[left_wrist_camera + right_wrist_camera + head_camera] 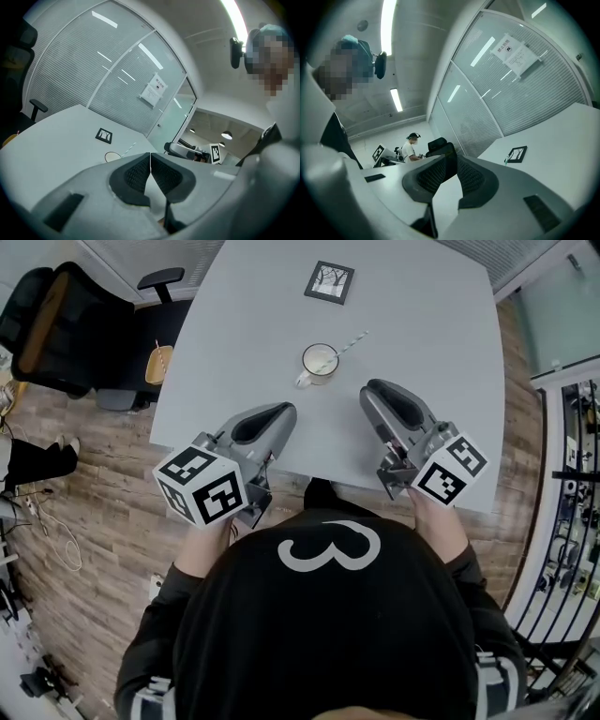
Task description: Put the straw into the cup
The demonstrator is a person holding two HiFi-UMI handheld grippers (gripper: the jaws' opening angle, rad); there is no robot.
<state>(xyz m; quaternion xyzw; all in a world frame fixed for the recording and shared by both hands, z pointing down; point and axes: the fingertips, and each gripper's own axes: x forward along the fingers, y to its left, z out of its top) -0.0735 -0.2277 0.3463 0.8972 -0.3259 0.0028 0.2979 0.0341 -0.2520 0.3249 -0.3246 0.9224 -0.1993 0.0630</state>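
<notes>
1. The straw [351, 342] looks to be in the cup [320, 362] already. Its lower end is inside, and the striped top leans out over the rim toward the upper right of the head view.
2. The cup stands upright just above the middle of the frame on the grey tabletop [431, 324]. It's well apart from the little black-framed card [329, 281] up top.
3. Your left gripper [284, 412] sits lower left of the cup, not touching it. Its jaws are pressed together with nothing in them.
4. Your right gripper [371, 392] sits lower right of the cup. Its jaws are a bit spread and empty; you only see the room through the gap.
5. My read is that the insert step is done, so nothing fiddly is left. Just keep both grippers clear of the cup so you don't clip that overhanging straw end. If you want it seated deeper, the right gripper is nearer that end.
</notes>
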